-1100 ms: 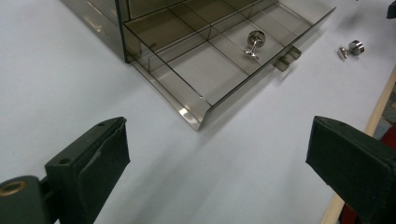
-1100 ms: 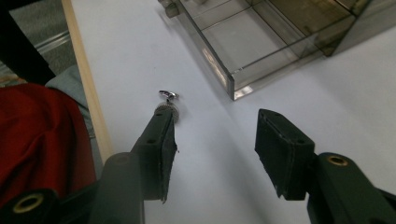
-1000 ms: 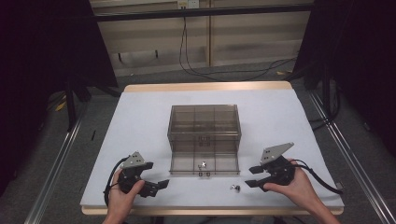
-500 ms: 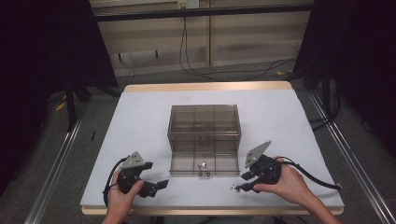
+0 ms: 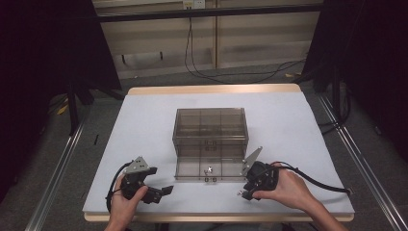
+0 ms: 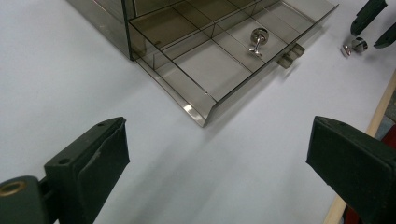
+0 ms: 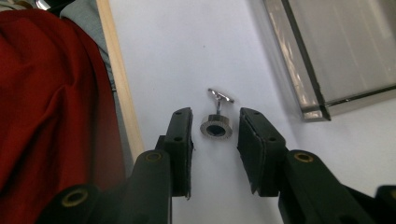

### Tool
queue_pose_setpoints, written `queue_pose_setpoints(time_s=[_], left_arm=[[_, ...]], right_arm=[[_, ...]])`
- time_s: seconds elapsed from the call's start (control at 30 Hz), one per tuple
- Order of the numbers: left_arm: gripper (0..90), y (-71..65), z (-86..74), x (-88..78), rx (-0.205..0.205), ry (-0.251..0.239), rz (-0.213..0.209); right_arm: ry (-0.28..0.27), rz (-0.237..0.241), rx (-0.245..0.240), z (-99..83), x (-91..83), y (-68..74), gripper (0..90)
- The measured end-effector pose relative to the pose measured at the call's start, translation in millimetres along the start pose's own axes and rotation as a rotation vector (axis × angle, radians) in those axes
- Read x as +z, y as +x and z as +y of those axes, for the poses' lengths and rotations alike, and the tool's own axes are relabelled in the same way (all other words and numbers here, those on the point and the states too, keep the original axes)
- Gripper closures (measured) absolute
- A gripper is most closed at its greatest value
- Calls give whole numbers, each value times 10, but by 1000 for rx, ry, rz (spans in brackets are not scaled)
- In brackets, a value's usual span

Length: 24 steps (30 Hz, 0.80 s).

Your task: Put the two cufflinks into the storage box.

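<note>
right gripper (image 7: 215, 128): moved in from the right toward the front of the box since a second ago; jaws have just been closing, now narrow, one on each side of the loose cufflink (image 7: 217, 122). Pads not yet pressed on it, small gaps seen both sides.
loose cufflink: lying on the white table (image 5: 144, 125) just in front of the drawer's right corner, near the table's front edge; also seen in the left gripper view (image 6: 353, 46) beside the far jaw tips.
left gripper (image 5: 156, 185): not shifted, resting at front left, jaws held wide, nothing between them (image 6: 215, 177).
organizer box (image 5: 210, 126): smoked clear plastic, bottom drawer (image 6: 219, 70) pulled out toward the person.
second cufflink (image 6: 257, 40): already lying in a front compartment of the drawer.
meaning: pick judged about to be made; jaws lined up around the piece, grip not completed.
next: a little more closing judged needed, then lift and transfer into the open drawer.
risk: small round metal piece could roll or pop out when squeezed.
</note>
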<state>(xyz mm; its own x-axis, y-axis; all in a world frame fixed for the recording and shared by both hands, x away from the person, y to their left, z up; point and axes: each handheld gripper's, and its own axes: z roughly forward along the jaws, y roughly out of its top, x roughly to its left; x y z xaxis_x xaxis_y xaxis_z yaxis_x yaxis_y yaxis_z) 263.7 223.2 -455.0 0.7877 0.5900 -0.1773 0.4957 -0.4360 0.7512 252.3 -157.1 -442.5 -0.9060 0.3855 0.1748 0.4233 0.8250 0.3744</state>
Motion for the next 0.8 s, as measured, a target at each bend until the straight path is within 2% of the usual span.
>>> queue_pose_setpoints(time_s=[0.2,0.33,0.37,0.53,0.67,0.8], left_arm=[[54,5,-1,0,-2,1,-6],[53,5,-2,-6,0,1,2],[53,4,-3,-7,-2,1,2],[52,14,-7,-10,-2,5,2],[52,16,-6,-10,-1,5,1],[52,19,-8,-17,-2,7,6]], right_arm=[[22,-5,2,33,62,-17,656],[46,-13,-21,93,114,1,657],[60,-17,-18,111,124,11,663],[62,-31,-12,125,128,0,731],[80,-38,-13,148,130,11,738],[74,-39,5,149,131,13,740]])
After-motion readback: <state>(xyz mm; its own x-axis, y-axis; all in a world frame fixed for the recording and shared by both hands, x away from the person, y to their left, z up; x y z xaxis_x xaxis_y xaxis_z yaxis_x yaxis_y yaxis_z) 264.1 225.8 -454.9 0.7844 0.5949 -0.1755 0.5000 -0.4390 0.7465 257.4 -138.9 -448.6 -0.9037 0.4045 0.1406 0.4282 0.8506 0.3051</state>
